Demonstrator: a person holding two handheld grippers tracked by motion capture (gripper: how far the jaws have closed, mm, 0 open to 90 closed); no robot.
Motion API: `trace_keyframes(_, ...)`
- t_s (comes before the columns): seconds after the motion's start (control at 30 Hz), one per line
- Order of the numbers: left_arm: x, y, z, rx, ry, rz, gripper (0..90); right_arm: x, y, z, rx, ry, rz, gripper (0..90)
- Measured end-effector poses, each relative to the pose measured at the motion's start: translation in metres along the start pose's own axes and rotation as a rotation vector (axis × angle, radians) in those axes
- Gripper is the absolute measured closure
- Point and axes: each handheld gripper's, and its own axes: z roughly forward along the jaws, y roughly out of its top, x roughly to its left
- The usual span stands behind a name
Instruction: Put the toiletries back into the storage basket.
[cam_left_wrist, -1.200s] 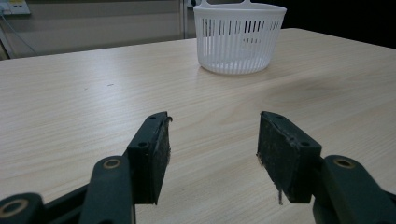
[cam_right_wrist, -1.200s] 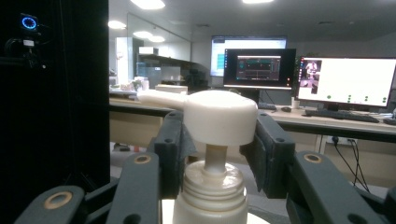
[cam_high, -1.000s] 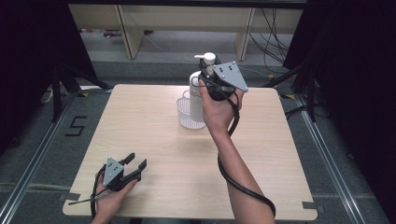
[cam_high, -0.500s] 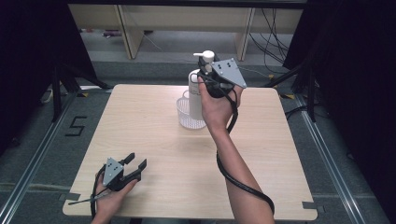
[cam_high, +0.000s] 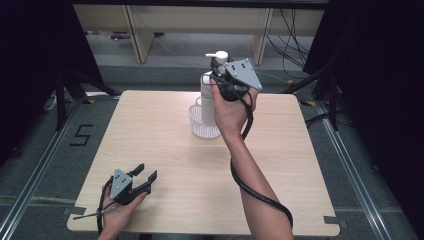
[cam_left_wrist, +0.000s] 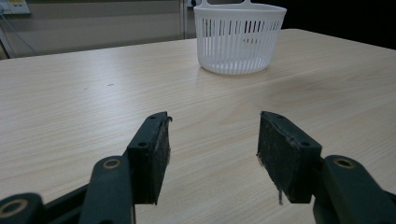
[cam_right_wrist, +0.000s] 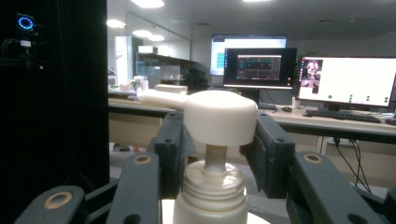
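While my right gripper (cam_high: 220, 67) is holding its jaws clamped on the pump head of the one white pump bottle (cam_high: 207, 97), that bottle is standing in the single white slotted basket (cam_high: 202, 125) at twelve o'clock on the bench (cam_high: 165, 150). My left gripper (cam_high: 142, 179) is resting at seven o'clock, jaws gaping on nothing, with bare wood lying between them and the basket.

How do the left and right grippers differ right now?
The left gripper rests low at the table's near edge with open jaws and nothing between them; the right gripper is raised above the white basket, jaws closed on the pump bottle at its top. Both have black jaws and a grey plate.
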Motion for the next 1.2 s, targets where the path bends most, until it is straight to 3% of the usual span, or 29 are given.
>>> trace_keyframes(0.43,0.000,0.000,0.000,0.000,0.000,-0.002,43.1,0.003,-0.001,0.006,0.002,0.010,0.016,60.2)
trace_keyframes(0.77,0.000,0.000,0.000,-0.001,-0.001,0.000,43.1,0.003,-0.003,0.013,0.005,0.004,0.002,60.2)
trace_keyframes(0.83,0.000,0.000,0.000,0.000,-0.001,0.002,43.1,0.004,-0.004,0.013,0.025,0.009,0.024,60.2)
trace_keyframes(0.87,0.000,0.000,0.000,0.000,0.000,0.002,43.1,0.003,-0.004,0.015,0.015,0.006,0.006,60.2)
trace_keyframes(1.2,0.000,0.000,0.000,-0.001,-0.001,0.001,43.1,0.001,-0.007,0.023,0.035,-0.003,0.016,60.1)
